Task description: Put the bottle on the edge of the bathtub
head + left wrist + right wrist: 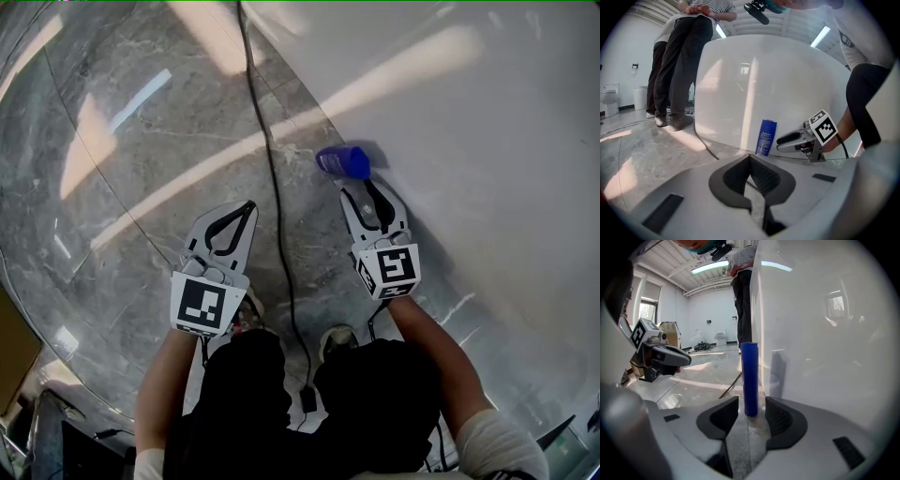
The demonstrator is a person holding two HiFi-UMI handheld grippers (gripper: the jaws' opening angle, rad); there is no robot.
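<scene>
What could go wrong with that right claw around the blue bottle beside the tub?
The bottle is tall, slim and stands upright on the floor. The open right gripper flanks only its base, so a low or uneven squeeze might tip it. The bathtub wall is close beside it, so the nearer jaw could scrape it.

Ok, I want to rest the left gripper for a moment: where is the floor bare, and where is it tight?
Bare: the grey floor left of the black cable, ahead of the left gripper. Tight: the strip between cable and bathtub, where the blue bottle stands between the right gripper's open jaws.
</scene>
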